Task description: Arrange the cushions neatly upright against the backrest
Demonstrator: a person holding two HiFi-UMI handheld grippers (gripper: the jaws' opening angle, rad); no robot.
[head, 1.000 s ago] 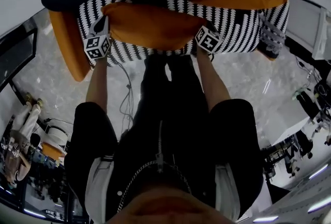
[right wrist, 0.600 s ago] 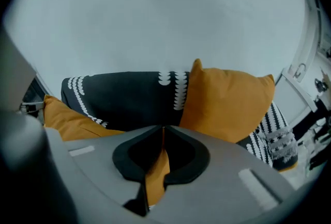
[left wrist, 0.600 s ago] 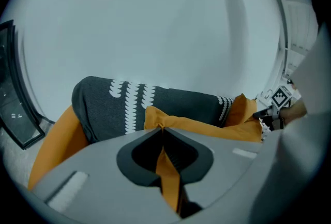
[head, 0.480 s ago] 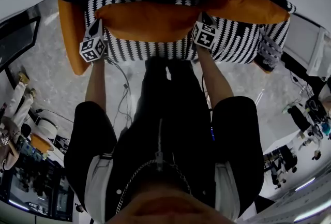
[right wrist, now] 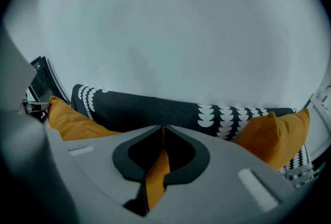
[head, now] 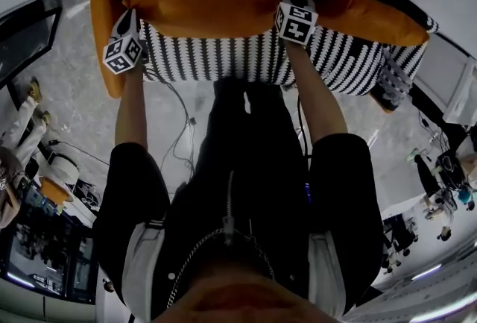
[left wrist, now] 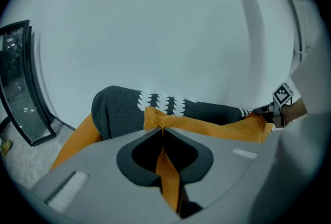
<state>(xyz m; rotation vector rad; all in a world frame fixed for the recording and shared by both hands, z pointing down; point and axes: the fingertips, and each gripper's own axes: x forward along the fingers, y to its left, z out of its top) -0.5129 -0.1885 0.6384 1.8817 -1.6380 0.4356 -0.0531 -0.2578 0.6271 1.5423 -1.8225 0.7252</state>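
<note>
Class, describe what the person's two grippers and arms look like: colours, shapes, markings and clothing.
The left gripper and right gripper each have a light grey body, black pads curving round a dark leaf-shaped opening, and a pale rectangular patch on either side. Each carries a white cube printed with black square markers. The person wears black short sleeves, leaving the forearms bare.

The right hand-held gripper (right wrist: 162, 129) has its jaws pinched tight on a fold of the orange cushion (right wrist: 155, 179), whose bulk swells at middle left. The dark, white-scalloped backrest (right wrist: 155, 110) runs across the centre. A second orange cushion (right wrist: 276, 132) leans at right, and a pale wall (right wrist: 170, 26) fills the top.
</note>
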